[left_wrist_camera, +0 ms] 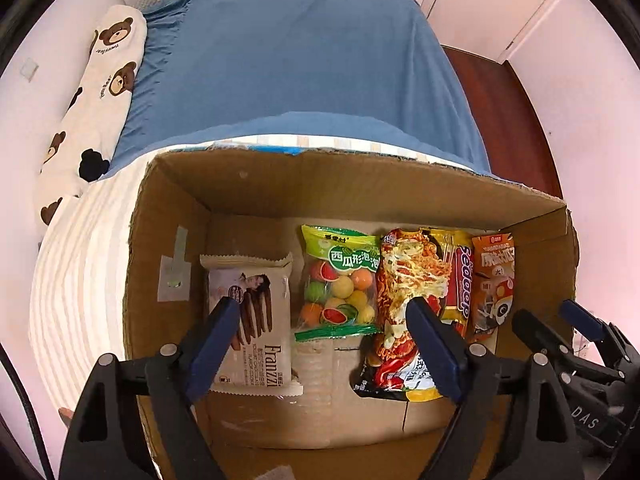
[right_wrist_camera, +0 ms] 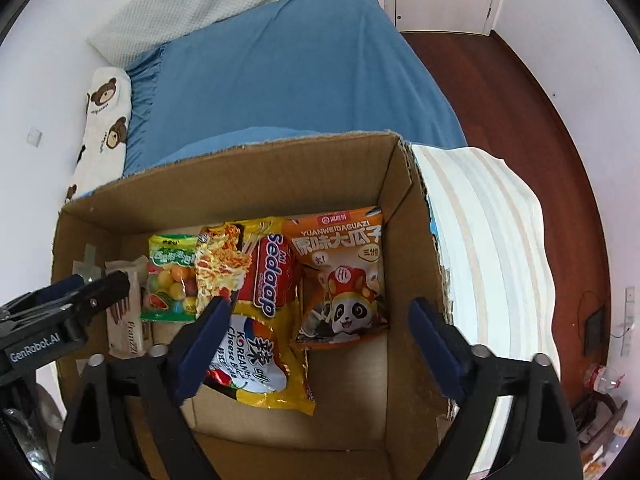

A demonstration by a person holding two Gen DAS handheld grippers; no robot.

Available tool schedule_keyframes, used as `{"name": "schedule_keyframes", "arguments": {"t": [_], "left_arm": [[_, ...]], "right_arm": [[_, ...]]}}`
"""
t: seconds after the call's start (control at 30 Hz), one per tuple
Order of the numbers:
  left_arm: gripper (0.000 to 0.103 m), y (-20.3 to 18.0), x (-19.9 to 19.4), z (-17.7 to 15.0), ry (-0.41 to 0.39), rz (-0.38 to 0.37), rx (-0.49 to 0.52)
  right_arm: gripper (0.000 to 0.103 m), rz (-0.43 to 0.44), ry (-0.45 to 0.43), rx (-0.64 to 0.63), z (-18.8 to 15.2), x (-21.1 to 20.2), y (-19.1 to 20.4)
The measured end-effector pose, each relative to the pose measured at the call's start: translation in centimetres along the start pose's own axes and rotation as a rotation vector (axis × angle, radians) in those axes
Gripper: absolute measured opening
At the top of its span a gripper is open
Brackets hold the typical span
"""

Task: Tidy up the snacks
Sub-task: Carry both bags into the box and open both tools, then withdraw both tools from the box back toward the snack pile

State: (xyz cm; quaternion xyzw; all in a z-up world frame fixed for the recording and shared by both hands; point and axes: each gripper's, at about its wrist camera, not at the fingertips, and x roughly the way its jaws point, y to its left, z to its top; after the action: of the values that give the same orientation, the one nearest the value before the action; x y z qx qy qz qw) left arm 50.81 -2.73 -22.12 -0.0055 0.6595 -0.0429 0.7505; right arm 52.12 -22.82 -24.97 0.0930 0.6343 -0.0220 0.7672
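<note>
An open cardboard box (left_wrist_camera: 360, 184) holds a row of snacks lying flat. From the left these are a white Franzzi cookie pack (left_wrist_camera: 260, 320), a green bag of watermelon gum balls (left_wrist_camera: 340, 280), a yellow-red Sedaap noodle packet (left_wrist_camera: 404, 280) and an orange sunflower-seed bag (left_wrist_camera: 494, 280). My left gripper (left_wrist_camera: 322, 304) hangs open over the gum bag, one finger above the cookies and the other above the noodles, touching nothing. Over the seed bag (right_wrist_camera: 340, 272) my right gripper (right_wrist_camera: 320, 308) stands open and empty. The noodle packet (right_wrist_camera: 264, 320) lies under its left finger inside the box (right_wrist_camera: 240, 184).
The box rests on a striped white cloth (right_wrist_camera: 492, 240) at the end of a bed with a blue sheet (left_wrist_camera: 300, 60). A bear-print pillow (left_wrist_camera: 100, 92) lies along the left wall. Dark wood floor (right_wrist_camera: 532, 120) runs on the right. The box's front floor strip is bare cardboard.
</note>
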Motion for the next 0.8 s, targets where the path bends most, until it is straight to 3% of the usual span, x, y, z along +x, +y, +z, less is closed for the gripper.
{"name": "schedule_keyframes", "arguments": {"t": [0.37, 0.8], "left_arm": [[0.085, 0.0, -4.2, -5.3, -0.125, 0.007, 0.007], [0.085, -1.3, -11.7, -15.0, -0.274, -0.023, 0.036]], "right_arm": [[0.095, -0.028, -0.096, -0.063, -3.5, -4.1, 0.9], [0.095, 0.020, -0.232, -0.092, -12.4, -11.5, 0.5]]}}
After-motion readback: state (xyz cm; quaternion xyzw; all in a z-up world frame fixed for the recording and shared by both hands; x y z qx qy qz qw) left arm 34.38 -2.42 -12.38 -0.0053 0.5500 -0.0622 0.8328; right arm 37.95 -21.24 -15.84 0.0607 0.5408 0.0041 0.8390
